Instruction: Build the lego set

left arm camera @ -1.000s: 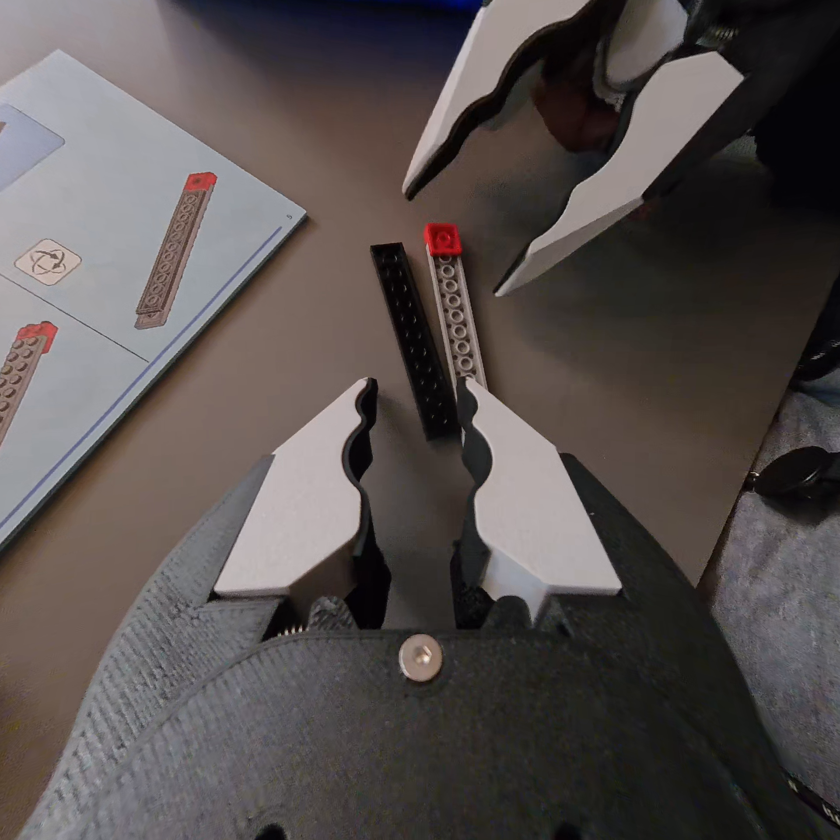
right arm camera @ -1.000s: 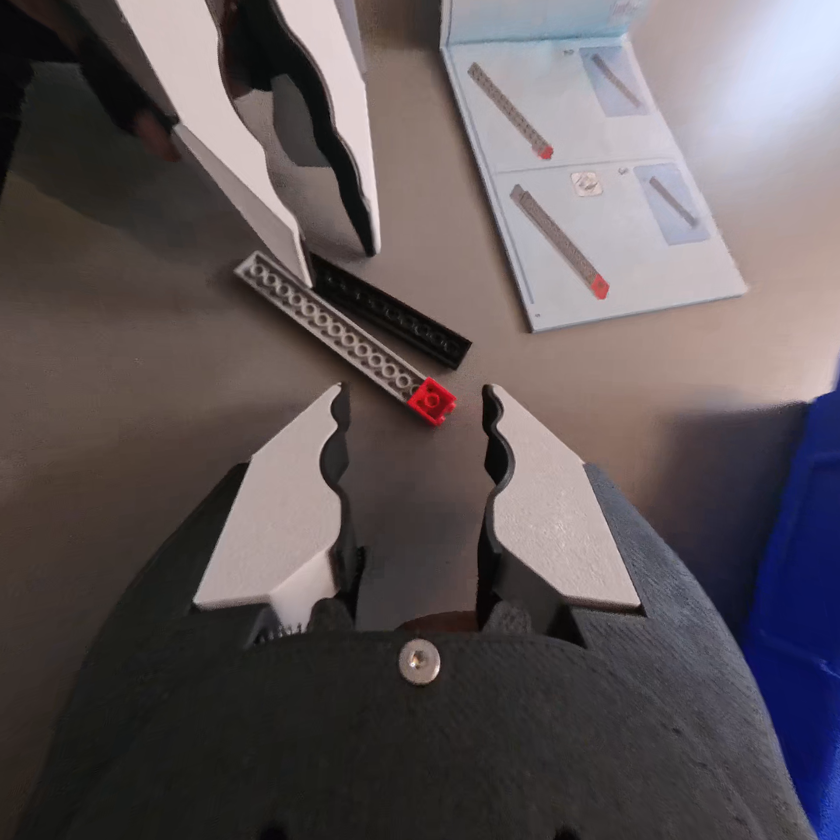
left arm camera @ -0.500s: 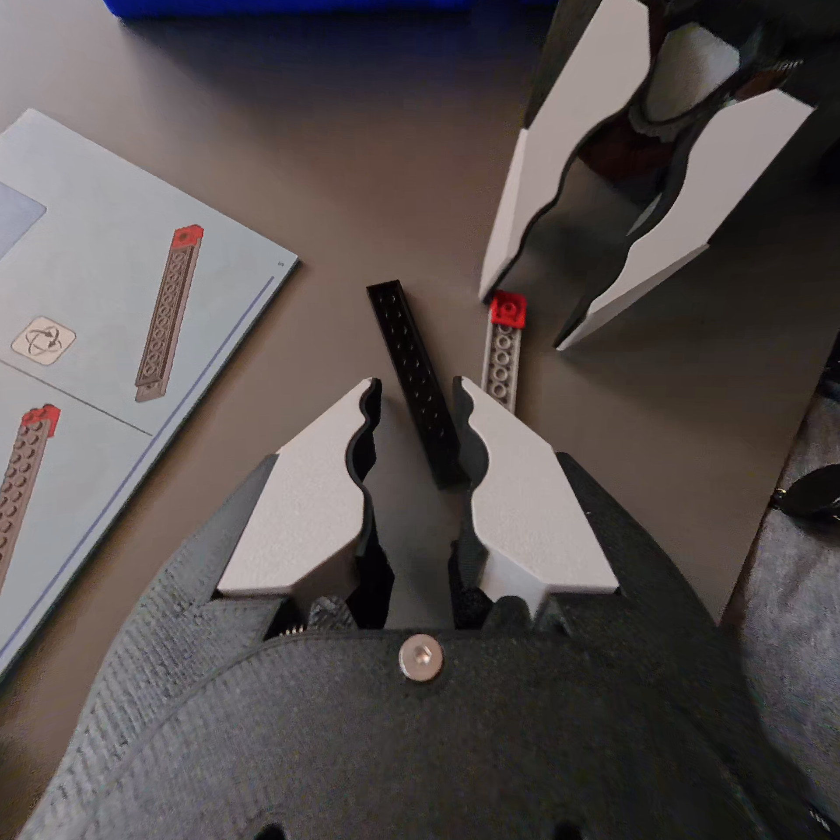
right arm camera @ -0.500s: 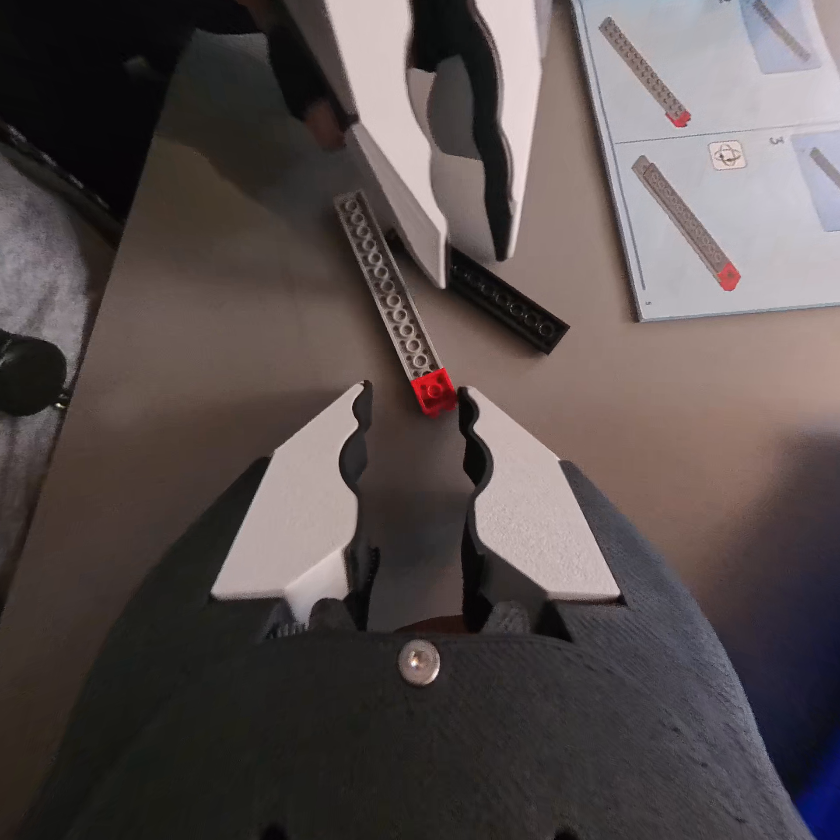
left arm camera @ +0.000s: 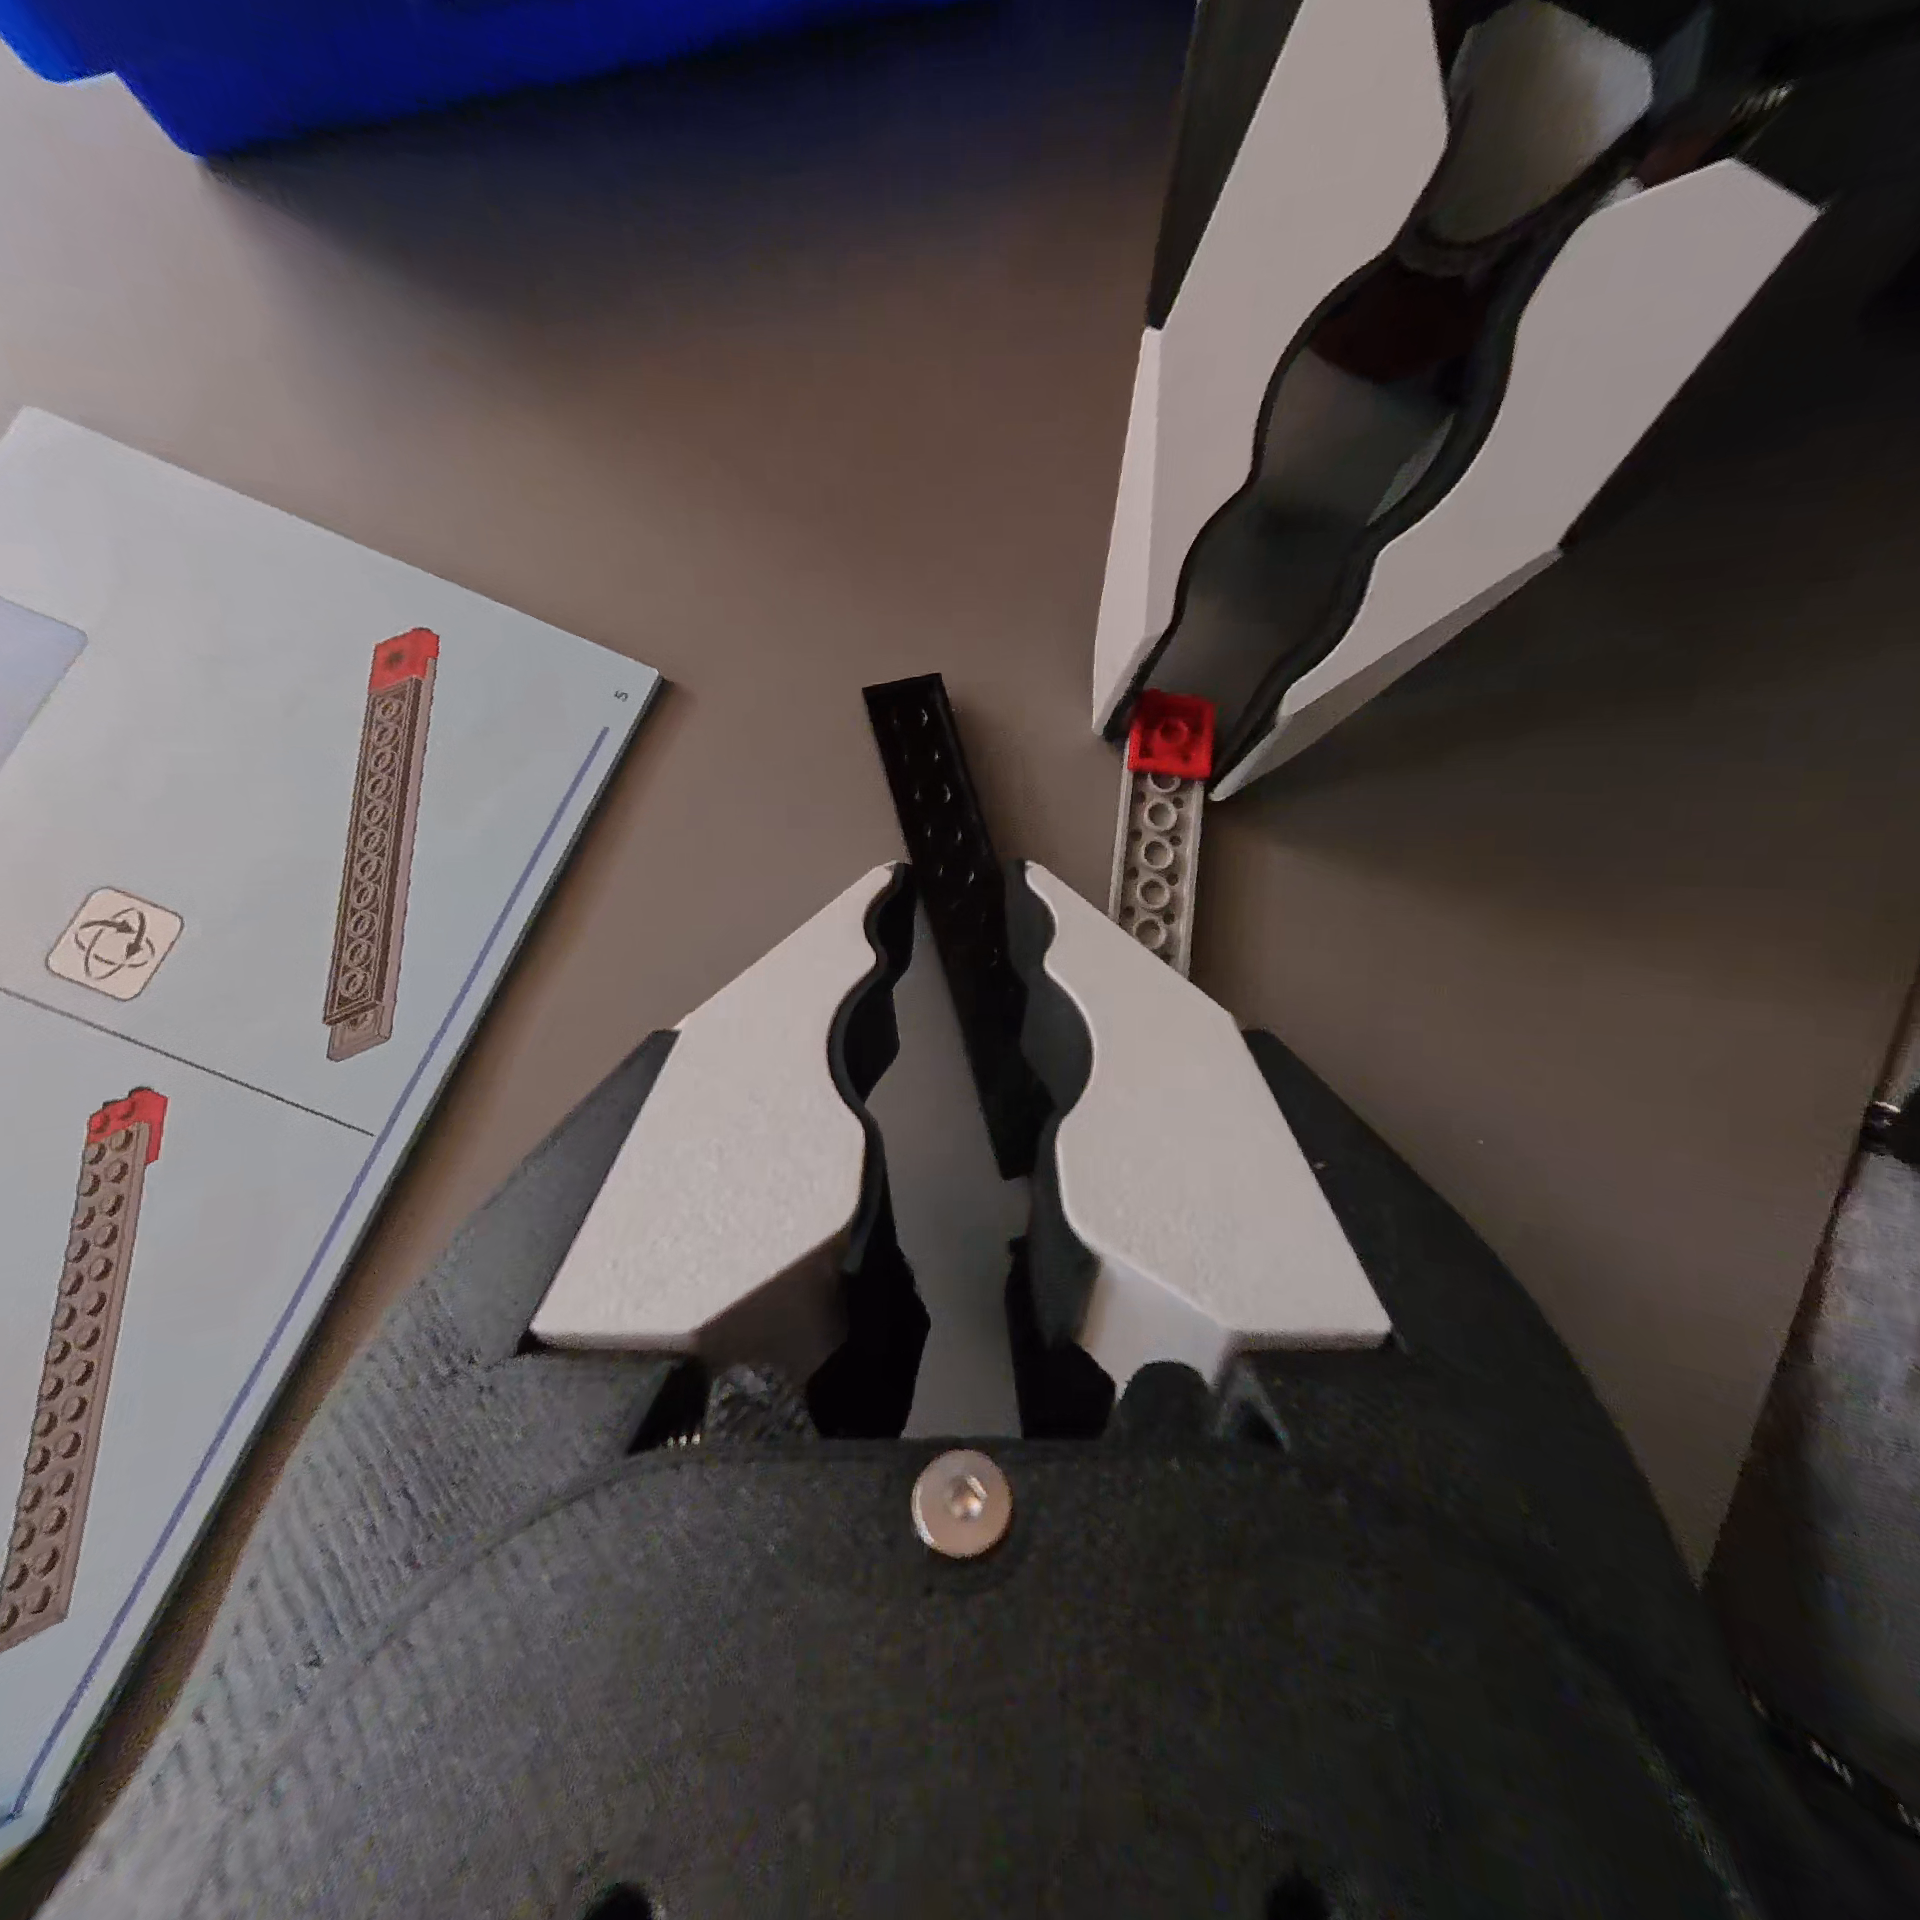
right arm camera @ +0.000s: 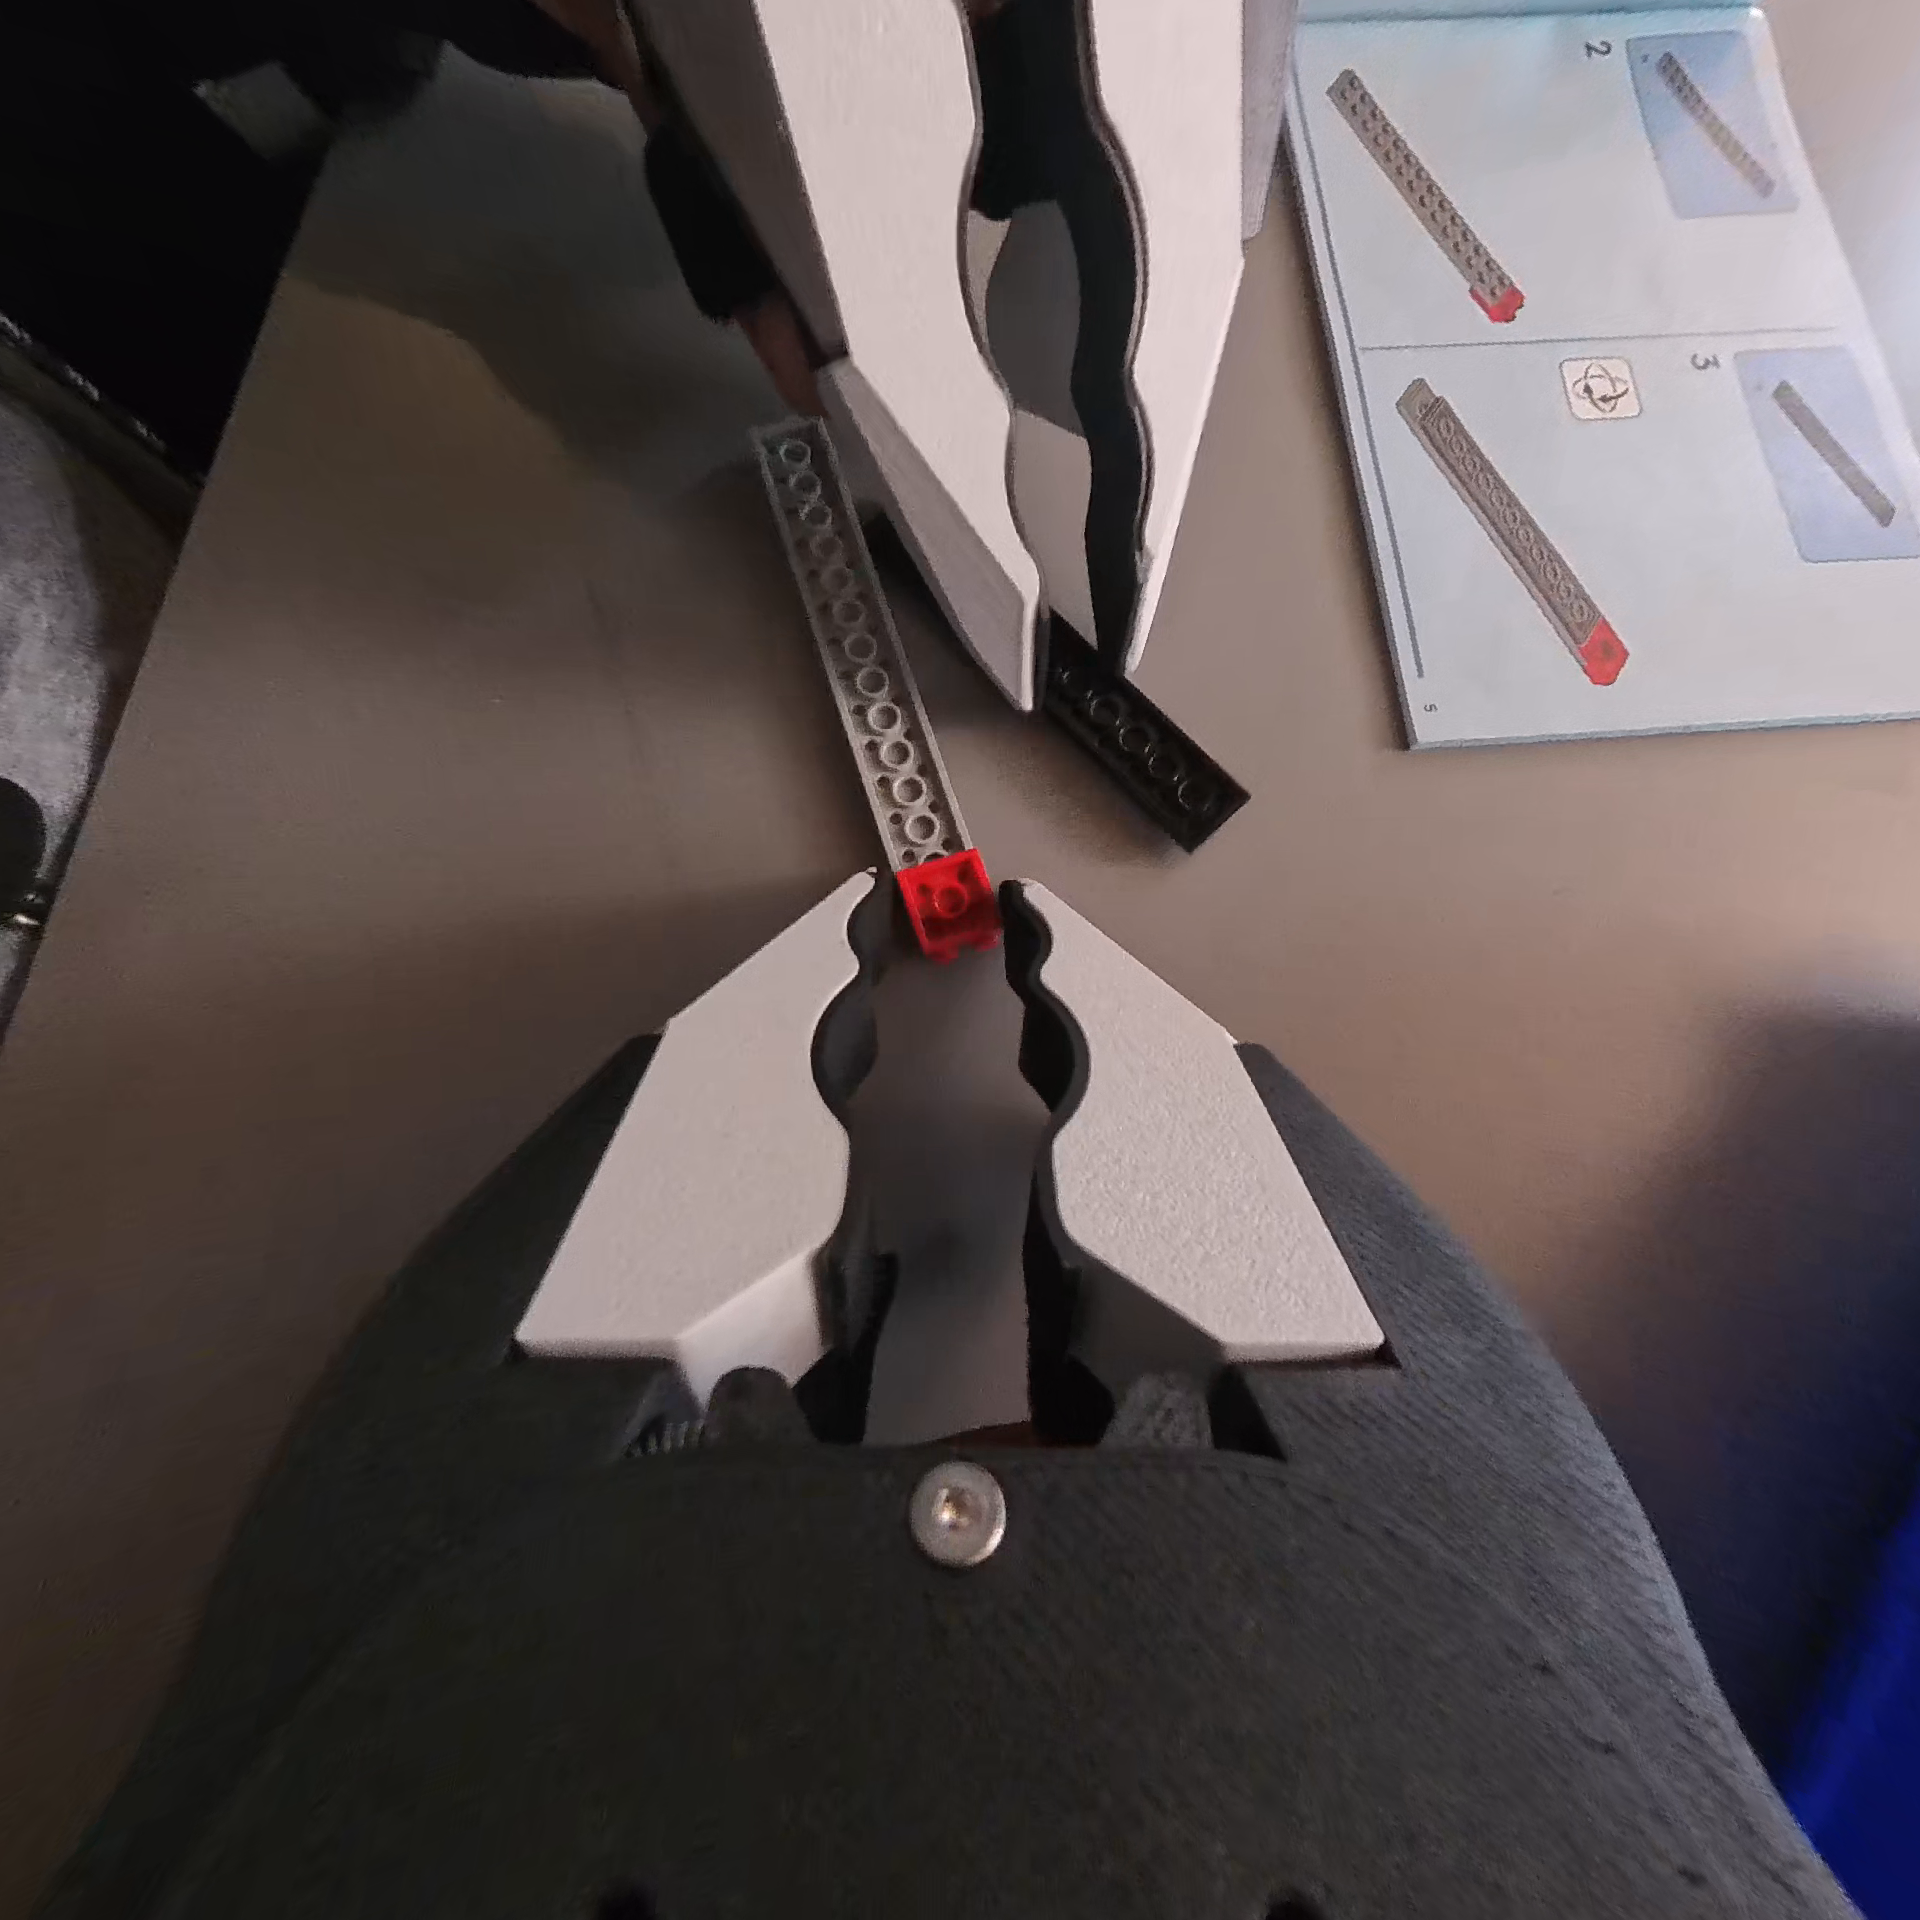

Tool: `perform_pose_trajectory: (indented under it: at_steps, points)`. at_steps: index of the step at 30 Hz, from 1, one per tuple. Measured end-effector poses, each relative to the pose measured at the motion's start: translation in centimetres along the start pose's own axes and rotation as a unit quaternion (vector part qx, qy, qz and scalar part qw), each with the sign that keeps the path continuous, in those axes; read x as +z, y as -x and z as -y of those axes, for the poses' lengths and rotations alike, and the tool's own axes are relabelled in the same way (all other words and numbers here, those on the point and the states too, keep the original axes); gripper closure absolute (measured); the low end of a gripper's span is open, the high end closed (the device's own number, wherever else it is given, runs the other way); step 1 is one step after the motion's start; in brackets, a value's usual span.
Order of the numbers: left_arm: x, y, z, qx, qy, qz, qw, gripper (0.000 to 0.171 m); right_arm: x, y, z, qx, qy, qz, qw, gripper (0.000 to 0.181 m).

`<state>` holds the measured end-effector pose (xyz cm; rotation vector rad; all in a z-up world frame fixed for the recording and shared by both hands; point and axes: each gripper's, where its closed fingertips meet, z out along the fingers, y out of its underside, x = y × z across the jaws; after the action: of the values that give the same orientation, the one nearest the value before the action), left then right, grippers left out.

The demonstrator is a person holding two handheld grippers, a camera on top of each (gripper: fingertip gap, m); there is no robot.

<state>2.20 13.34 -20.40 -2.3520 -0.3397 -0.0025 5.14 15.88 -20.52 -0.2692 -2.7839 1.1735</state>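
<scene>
A long black plate point(left arm camera: 951, 810) lies flat on the brown table, running between the fingers of my left gripper point(left arm camera: 961, 878), which is shut on it. In the right wrist view the plate's free end point(right arm camera: 1143, 748) sticks out below the left gripper point(right arm camera: 1086, 639). A grey studded beam point(right arm camera: 862, 644) with a red brick point(right arm camera: 945, 904) on its end lies beside the plate. My right gripper point(right arm camera: 937, 885) is shut on the red brick end, low at the table. In the left wrist view the right gripper point(left arm camera: 1174, 748) pinches the red brick point(left arm camera: 1172, 732) on the beam point(left arm camera: 1158, 862).
An open light-blue instruction booklet point(left arm camera: 260, 831) lies on the table left of the parts; it also shows in the right wrist view point(right arm camera: 1610, 416). A blue bin point(left arm camera: 520, 52) stands at the far edge. The table edge and grey fabric point(left arm camera: 1849, 1455) are to the right. The grippers' ends are close to 5 cm from one another.
Both grippers came down and forward and closed. The left one slid over the black plate and narrowed on it. The right one reached the red brick end and closed on it.
</scene>
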Motion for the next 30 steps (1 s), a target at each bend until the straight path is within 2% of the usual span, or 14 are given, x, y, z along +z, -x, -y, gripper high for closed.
perform_pose_trajectory:
  at_steps: [7, 13, 19, 30]
  points:
    - [-2.1, -0.9, 1.1, 0.013, -0.036, -0.096, 0.995, 0.155, -0.2, 0.1, -0.1, -0.001, -0.001, 0.002, 1.0, 0.157]
    - [-2.2, -3.0, 0.2, 0.087, 0.001, -0.134, 0.987, 0.155, -0.2, 0.3, -0.1, -0.009, -0.001, 0.011, 1.0, 0.158]
    - [-1.5, -4.1, -1.2, 0.129, 0.057, -0.15, 0.979, 0.155, -0.2, 0.4, -0.1, -0.011, -0.002, 0.01, 1.0, 0.158]
    - [-1.2, -4.1, -1.5, 0.162, 0.092, -0.152, 0.971, 0.155, -0.2, 0.4, -0.2, -0.014, -0.001, 0.009, 1.0, 0.158]
